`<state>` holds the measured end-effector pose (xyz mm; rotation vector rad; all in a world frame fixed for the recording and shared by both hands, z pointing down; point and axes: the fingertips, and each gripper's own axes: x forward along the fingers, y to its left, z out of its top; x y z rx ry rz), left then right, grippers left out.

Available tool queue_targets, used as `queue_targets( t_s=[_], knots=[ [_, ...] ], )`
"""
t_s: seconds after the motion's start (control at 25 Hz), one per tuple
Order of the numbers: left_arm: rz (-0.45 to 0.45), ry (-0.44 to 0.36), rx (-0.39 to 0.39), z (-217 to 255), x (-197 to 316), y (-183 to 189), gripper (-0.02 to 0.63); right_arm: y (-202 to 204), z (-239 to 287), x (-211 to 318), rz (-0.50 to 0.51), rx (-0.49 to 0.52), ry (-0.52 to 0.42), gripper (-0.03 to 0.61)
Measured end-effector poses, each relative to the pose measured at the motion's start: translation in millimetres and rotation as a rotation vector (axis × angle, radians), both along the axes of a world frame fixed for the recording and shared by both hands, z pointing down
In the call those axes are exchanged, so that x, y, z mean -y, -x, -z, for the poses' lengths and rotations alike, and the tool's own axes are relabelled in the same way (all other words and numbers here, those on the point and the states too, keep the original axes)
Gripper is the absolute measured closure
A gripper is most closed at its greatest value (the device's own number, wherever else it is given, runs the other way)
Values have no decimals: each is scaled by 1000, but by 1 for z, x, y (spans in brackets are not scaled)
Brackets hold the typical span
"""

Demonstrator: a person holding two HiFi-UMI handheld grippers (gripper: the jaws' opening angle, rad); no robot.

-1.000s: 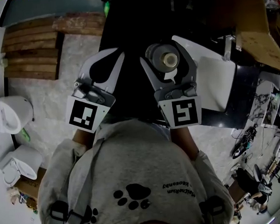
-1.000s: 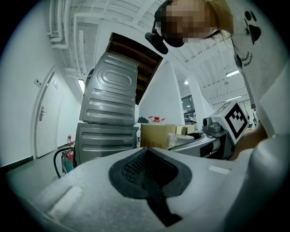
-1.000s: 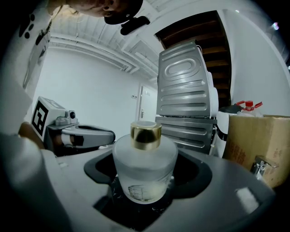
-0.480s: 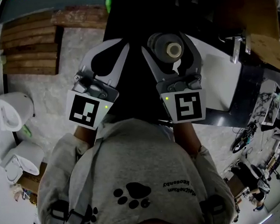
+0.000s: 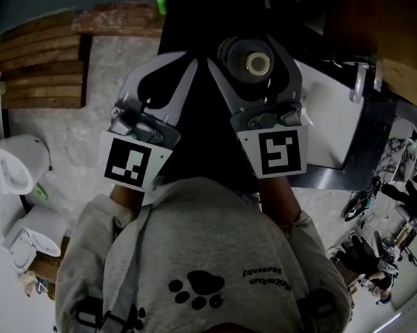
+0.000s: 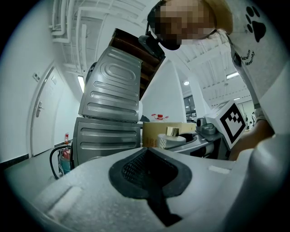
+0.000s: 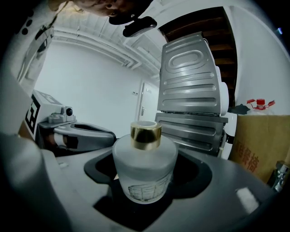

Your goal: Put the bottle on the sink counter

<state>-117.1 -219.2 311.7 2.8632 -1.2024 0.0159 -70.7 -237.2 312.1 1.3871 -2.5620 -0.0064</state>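
A frosted glass bottle (image 5: 251, 64) with a gold collar stands upright between the jaws of my right gripper (image 5: 249, 52), which is shut on its round body. The right gripper view shows the bottle (image 7: 144, 158) seated in the dark pad cut-outs, with faint print low on its side. My left gripper (image 5: 176, 63) is held beside it on the left, shut with nothing in it. In the left gripper view its pads (image 6: 147, 165) meet around an empty hollow. The white sink basin (image 5: 327, 129) and its faucet (image 5: 360, 82) lie to the right of the bottle, lower down.
A dark counter edge (image 5: 377, 140) borders the basin. A toilet (image 5: 13, 169) stands at the far left and wooden slats (image 5: 41, 63) lie at the top left. Stacked grey machines (image 7: 192, 90) rise ahead, with a cardboard box (image 7: 260, 145) to their right.
Both grippers have moved slightly forward together, the bottle still held in the right one. The sink and faucet have drifted to the right in the head view.
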Motion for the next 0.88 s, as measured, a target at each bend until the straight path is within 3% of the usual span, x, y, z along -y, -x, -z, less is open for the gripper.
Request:
queue_targets(
  t_s=[0.88],
  knots=[
    [10, 14, 1, -30, 52, -1, 612, -5, -37, 61, -58, -21, 9, 242]
  ],
)
